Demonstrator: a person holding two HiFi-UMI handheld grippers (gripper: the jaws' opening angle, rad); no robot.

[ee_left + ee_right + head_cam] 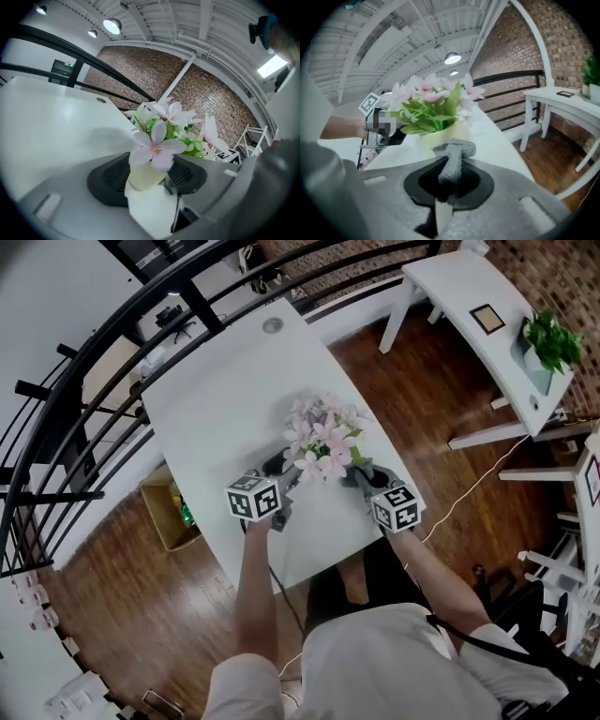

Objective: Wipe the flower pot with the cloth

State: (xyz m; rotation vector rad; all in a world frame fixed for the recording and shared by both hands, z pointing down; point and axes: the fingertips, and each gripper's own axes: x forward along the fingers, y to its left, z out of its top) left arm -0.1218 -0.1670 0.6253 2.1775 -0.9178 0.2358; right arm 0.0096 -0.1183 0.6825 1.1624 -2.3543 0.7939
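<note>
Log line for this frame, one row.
left gripper: open, flower pot between jaws | right gripper: shut on cloth | cloth: beside pot, contact unclear

white table (220, 395): pink flowers (323, 439) near its middle | left gripper (278, 471) just beside blooms, 8 o'clock | right gripper (362, 476) just beside, 4 o'clock | black railing (202, 307) past table, 10 o'clock | potted green plant (551, 338) on white side table (450, 282), 2 o'clock | cardboard box (169, 512) on floor, 8 o'clock

1. Head view: the light is bright and even, and the white surface (216, 399) nearly washes out.
2. Ceiling lamps (111, 24) glare in both gripper views.
3. Fisheye bends straight lines, and the corners go black.
4. The left tool (149, 174), close to the lens, looks soft; a faint shadow lies on the surface beyond it.
</note>
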